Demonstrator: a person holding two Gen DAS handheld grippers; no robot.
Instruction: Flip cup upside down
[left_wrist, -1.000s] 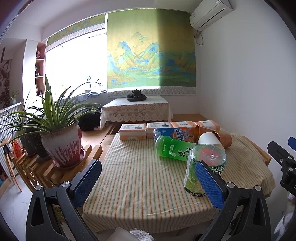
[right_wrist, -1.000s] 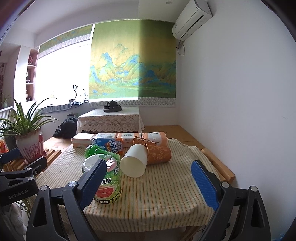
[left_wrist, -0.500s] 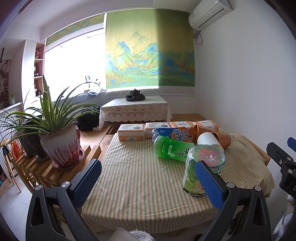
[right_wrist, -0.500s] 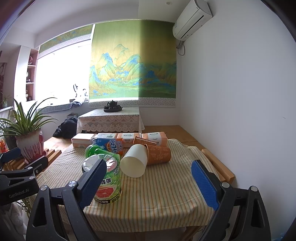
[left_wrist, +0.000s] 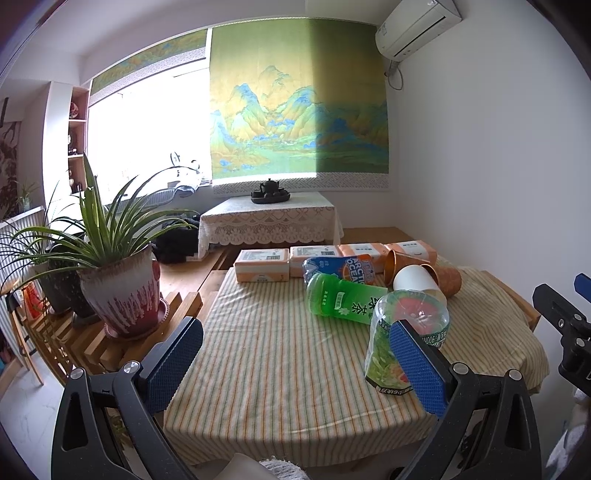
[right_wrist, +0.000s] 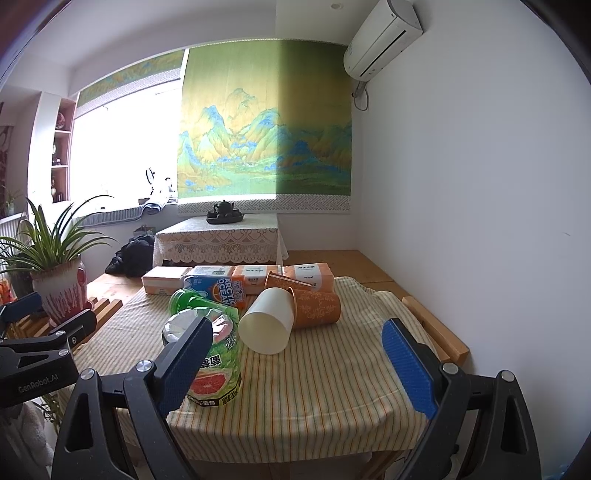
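Note:
A white paper cup (right_wrist: 266, 325) lies on its side on the striped tablecloth, nested in the mouth of an orange patterned cup (right_wrist: 317, 308) that also lies on its side. A second orange cup (right_wrist: 282, 282) lies tipped behind them. In the left wrist view the white cup (left_wrist: 415, 278) and orange cup (left_wrist: 445, 278) sit at the far right of the table. My right gripper (right_wrist: 297, 363) is open, just short of the white cup. My left gripper (left_wrist: 295, 363) is open over the bare near-left cloth, holding nothing.
An upside-down grapefruit drink bottle (right_wrist: 212, 360) stands at the near edge beside a lying green tea bottle (left_wrist: 341, 299) and a blue Arctic Ocean bottle (right_wrist: 218, 286). Tissue packs (left_wrist: 262, 264) line the far edge. A potted plant (left_wrist: 118, 295) stands left of the striped table (left_wrist: 280, 369).
Both views have barely shifted; the left gripper drifted slightly, so the table objects sit a touch further left in its view. Nothing on the table has moved.

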